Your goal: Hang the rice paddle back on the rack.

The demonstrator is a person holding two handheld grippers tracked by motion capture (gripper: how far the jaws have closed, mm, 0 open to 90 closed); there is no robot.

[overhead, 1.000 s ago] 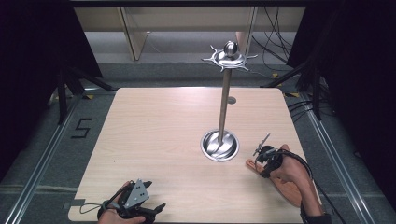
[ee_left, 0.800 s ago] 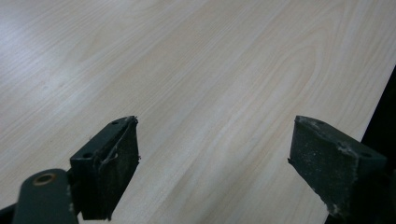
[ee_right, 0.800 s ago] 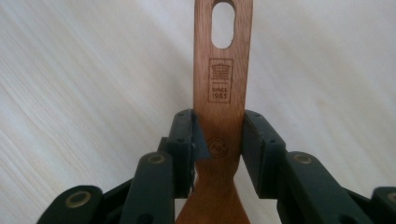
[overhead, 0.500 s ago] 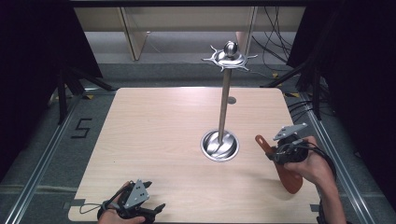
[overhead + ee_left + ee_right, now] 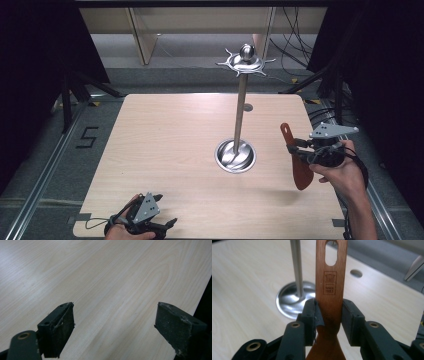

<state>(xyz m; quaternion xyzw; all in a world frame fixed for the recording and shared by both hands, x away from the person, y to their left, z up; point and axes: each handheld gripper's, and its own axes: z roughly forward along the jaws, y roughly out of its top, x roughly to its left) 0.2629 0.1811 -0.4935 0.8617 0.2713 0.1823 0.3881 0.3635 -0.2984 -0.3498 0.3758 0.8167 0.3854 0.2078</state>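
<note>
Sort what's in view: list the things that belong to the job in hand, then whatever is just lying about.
In the job, as far as I can judge:
- wooden spatula, clamped in the right claw
- metal stand with hooks at its top

Just about:
- left claw, open and idle at the table's near edge
- cables on the floor beyond the table

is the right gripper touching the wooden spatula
Touching: in the right gripper view, the right gripper presses both black jaws against the wooden spatula handle.

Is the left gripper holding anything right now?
No. The left gripper has its jaws wide apart with nothing but bare wooden table between them.
</note>
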